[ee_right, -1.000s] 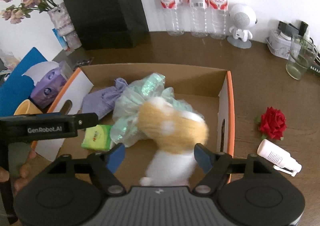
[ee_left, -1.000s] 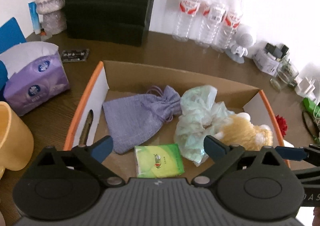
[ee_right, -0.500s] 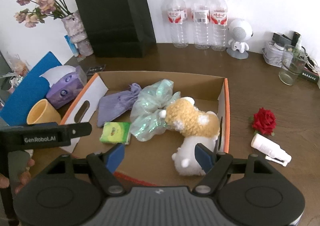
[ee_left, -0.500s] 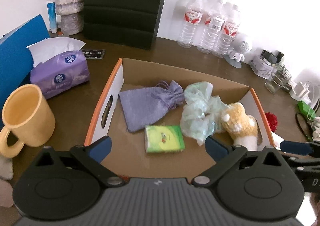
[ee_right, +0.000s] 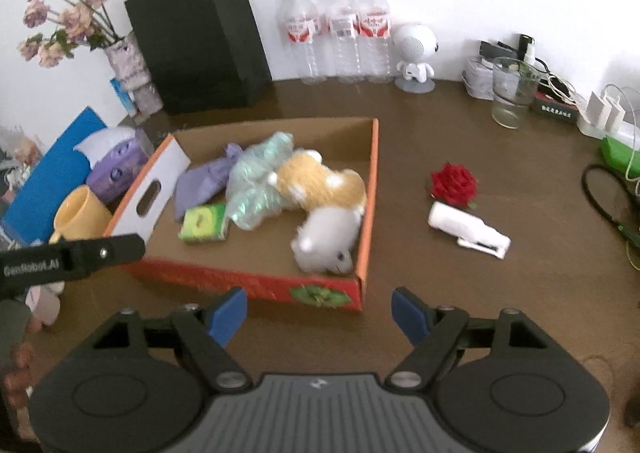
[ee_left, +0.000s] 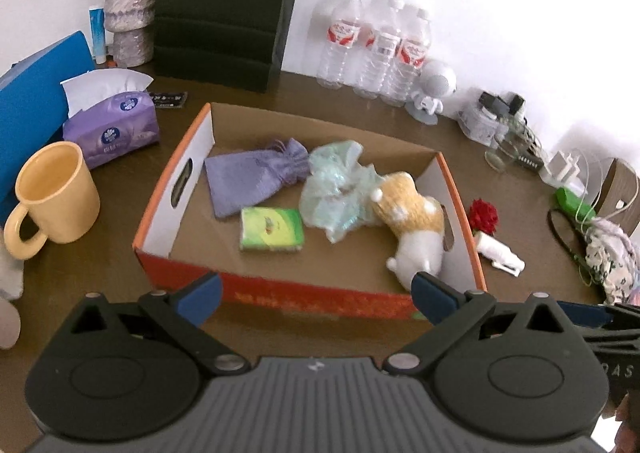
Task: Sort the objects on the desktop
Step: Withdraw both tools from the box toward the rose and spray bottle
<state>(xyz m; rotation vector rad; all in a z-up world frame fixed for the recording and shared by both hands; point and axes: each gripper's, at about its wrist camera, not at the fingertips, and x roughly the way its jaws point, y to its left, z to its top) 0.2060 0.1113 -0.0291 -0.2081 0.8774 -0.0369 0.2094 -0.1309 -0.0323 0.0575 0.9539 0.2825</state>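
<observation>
Hovering near box (ee_right: 256, 285), both grippers angled downward, fingers (ee_right: 228, 311) apart

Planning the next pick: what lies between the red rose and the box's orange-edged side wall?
Only bare brown table separates rose and box wall, shown in the right wrist view.

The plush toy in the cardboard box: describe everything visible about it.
The fluffy tan-and-white plush toy lies on its side at the right end of the open orange-rimmed cardboard box, against the right wall. Its body is tan with white spots; its white head, with small ears and a dark eye, points toward the near corner. Its tan end touches the crumpled pale green plastic bag. Neither gripper touches it. The fur looks soft, slightly blurred.
</observation>
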